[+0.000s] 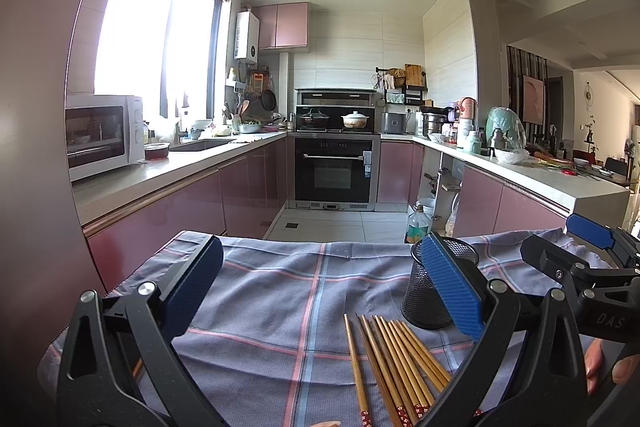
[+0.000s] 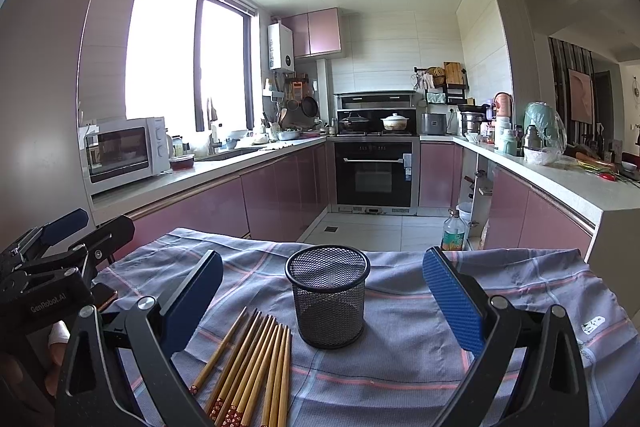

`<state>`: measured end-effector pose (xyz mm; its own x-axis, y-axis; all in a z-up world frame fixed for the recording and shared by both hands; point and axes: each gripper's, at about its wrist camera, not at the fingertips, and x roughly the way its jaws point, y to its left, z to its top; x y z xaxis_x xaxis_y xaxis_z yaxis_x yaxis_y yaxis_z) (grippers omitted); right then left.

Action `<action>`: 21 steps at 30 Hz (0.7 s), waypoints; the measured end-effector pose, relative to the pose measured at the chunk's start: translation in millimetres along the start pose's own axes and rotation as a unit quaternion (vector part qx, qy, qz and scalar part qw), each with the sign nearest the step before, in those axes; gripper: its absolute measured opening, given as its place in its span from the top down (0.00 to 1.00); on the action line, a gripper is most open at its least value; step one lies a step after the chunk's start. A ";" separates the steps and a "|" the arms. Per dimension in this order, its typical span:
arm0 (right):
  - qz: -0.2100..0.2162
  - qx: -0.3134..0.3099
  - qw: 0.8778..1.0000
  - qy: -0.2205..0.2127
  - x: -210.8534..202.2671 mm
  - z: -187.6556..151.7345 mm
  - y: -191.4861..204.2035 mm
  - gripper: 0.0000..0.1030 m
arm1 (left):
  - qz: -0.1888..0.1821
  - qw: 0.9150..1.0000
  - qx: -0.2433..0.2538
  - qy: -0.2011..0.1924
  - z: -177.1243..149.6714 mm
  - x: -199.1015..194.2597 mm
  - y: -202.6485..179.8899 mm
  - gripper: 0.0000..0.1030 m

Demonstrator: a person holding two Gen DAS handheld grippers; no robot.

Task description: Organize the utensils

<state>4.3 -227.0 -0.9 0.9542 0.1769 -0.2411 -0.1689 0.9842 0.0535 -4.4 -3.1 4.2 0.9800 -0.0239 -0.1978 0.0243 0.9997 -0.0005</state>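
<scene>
Right wrist view shows the right gripper (image 2: 322,301) spread wide and empty, the black wire-mesh cylindrical cup (image 2: 327,297) upright between its fingers and the brown bamboo chopsticks with red patterned ends (image 2: 250,367) fanned just left on the blue-grey checked cloth (image 2: 420,359). The left gripper (image 1: 322,293) also gapes empty, chopsticks below it. My worry: the light cup may tip if nudged; "GenRobot.AI" and "DAS" are legible on the tools.

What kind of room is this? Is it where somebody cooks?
Yes, it looks like a home kitchen. There's a built-in oven with pots on the stove above it, a white microwave on the counter, and a sink under the big window. Up close, chopsticks lie beside a mesh holder.
</scene>
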 end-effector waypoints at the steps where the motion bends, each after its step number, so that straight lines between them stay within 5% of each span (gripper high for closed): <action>1: 0.000 0.001 1.000 0.000 0.0 -0.1 -0.2 0.06 | 0.000 1.000 0.000 0.000 0.3 -0.2 -0.4 0.05; 21: 0.002 0.004 1.000 0.003 0.3 -0.9 -2.7 0.06 | -0.003 1.000 -0.001 0.005 -5.0 2.6 -3.6 0.05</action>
<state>4.9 -229.6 -1.9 0.9523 0.1808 -0.2459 -0.1706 0.9834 0.0623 -2.9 -6.7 -1.2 0.9778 -0.0302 -0.2074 0.0302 0.9995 -0.0030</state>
